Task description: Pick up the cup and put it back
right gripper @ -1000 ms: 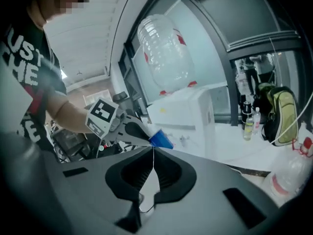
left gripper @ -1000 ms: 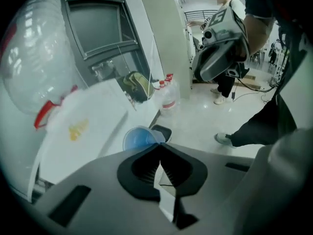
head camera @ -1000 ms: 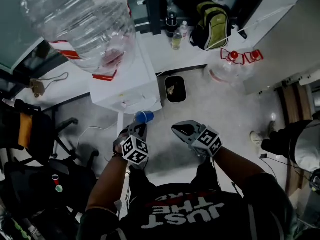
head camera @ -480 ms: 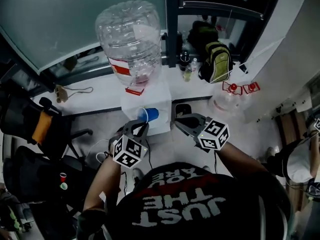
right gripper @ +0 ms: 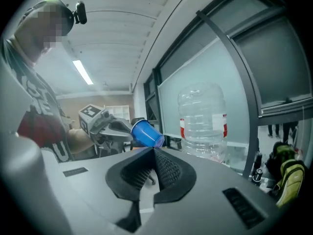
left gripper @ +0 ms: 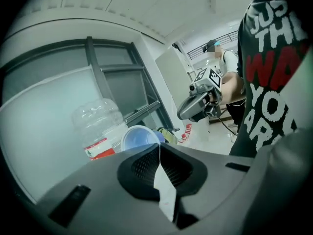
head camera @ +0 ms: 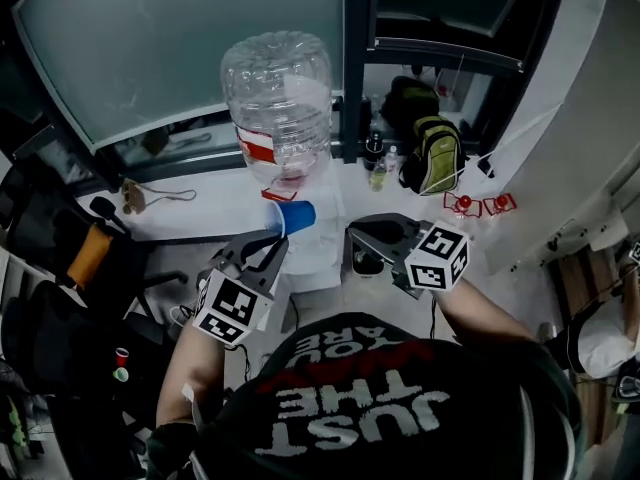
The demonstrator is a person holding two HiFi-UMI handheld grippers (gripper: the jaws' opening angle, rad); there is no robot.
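There is 1 blue cup [head camera: 293, 217], 1 clear water bottle [head camera: 278, 98] on 1 white dispenser [head camera: 318, 260], and 2 tongs. The left tongs [head camera: 276, 242] are almost pressed together, pinching the cup's rim. The cup hangs tipped on its side in front of the bottle's neck. The right tongs [head camera: 356, 232] are pressed together on nothing, near the cup. Compared with 1 second ago, both tongs and the cup are higher, no longer low beside the dispenser.

Blocked straight ahead by the large clear plastic water bottle [head camera: 278, 98] on its white dispenser box [head camera: 322, 260], just beyond the blue plastic cup [head camera: 297, 215] in the left tongs [head camera: 274, 238]. Open air between left and right tongs [head camera: 353, 232]. Crowded rightward by an olive-green backpack [head camera: 438, 158]; leftward by a black office chair [head camera: 45, 268].
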